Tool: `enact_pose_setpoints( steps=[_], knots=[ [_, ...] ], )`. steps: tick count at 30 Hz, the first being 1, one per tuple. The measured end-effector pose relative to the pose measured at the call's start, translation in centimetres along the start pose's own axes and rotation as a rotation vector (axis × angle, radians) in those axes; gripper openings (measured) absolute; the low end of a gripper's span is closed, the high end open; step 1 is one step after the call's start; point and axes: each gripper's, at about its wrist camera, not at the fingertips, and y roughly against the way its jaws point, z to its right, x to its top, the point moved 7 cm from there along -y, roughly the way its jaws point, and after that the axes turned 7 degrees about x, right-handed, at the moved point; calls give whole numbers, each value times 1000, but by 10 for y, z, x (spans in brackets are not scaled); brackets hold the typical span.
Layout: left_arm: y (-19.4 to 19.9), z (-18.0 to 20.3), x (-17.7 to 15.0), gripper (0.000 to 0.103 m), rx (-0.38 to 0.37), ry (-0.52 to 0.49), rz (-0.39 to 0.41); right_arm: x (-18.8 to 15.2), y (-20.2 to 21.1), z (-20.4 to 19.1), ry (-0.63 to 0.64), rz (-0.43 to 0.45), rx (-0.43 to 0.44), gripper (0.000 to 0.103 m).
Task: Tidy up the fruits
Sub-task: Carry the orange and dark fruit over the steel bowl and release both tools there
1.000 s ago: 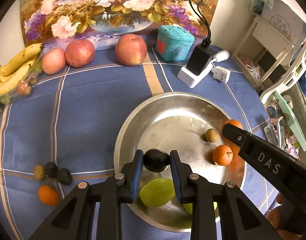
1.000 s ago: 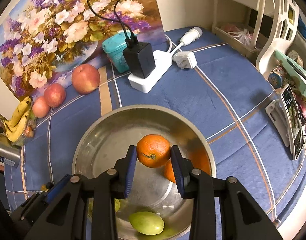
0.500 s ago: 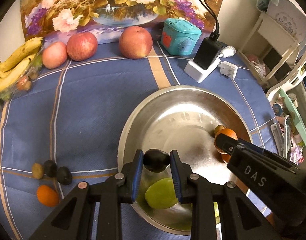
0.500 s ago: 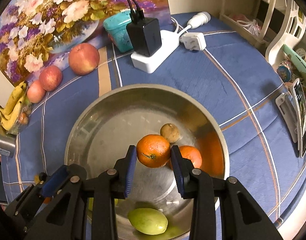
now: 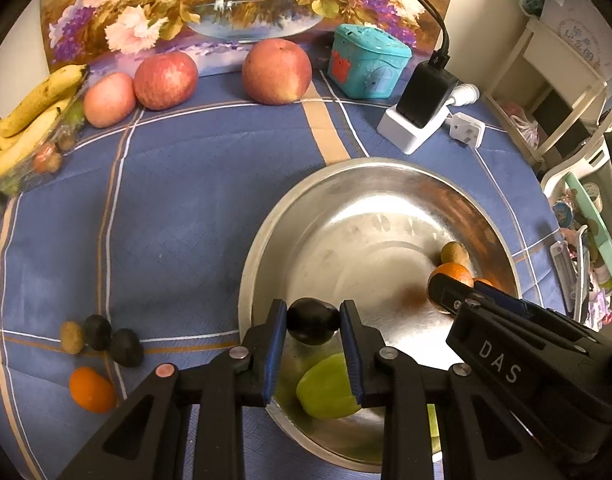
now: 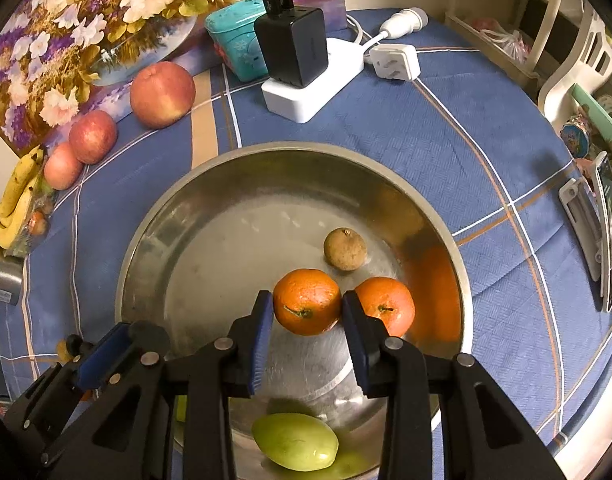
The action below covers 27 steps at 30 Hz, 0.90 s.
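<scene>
Hovering over the bowl (image 6: 153,216), left tongs (image 5: 313,322) grip a dark plum (image 5: 312,320) – right tongs (image 6: 308,308) grip an orange (image 6: 306,300), beside another orange (image 6: 388,304)

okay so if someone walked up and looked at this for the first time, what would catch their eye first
Most likely the big steel bowl in the middle of the blue cloth, with both grippers over it: the right gripper clamps an orange, the left gripper a dark plum. Next, the flower painting at the back, with three apples lined up before it.
</scene>
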Motion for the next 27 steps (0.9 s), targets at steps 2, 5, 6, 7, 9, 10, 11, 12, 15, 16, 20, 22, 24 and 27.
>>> enact_pose_setpoints(
  steps=[2,5,6,7,9,10,11,12,15,16,20,22,24,27],
  knots=[
    [0,0,0,29,0,1,-2,0,-1,0,-1,-2,0,37],
    [-1,0,-1,29,2,0,-4,1,-2,0,0,-5,-2,37],
    [-1,0,-1,29,3,0,-5,0,-3,0,1,-6,-2,37],
    [-2,0,-1,29,1,0,-7,0,-3,0,3,-7,-4,37],
    [-2,1,-2,30,0,0,-9,0,-2,-1,9,-5,-12,38],
    [-2,1,-2,30,0,-1,-10,0,-2,-1,13,-3,-17,38],
    [-2,1,-2,30,1,-1,-10,0,-1,-1,17,-1,-20,38],
    [-2,2,-3,30,0,0,-10,0,0,-1,20,0,-23,38],
    [-2,2,-3,30,-2,-2,-10,0,1,-1,22,7,-20,38],
    [-2,2,-3,30,-4,-5,-9,1,3,-1,23,11,-21,39],
    [-1,2,-3,31,-7,-3,-13,1,7,-1,27,21,-21,50],
    [-1,2,-4,31,-10,-2,-16,1,9,-2,31,28,-22,50],
    [-1,2,-3,32,-14,-2,-17,2,12,-2,33,35,-23,50],
    [1,3,-3,48,-14,-3,-8,3,15,-2,30,44,-21,54]
  ],
)
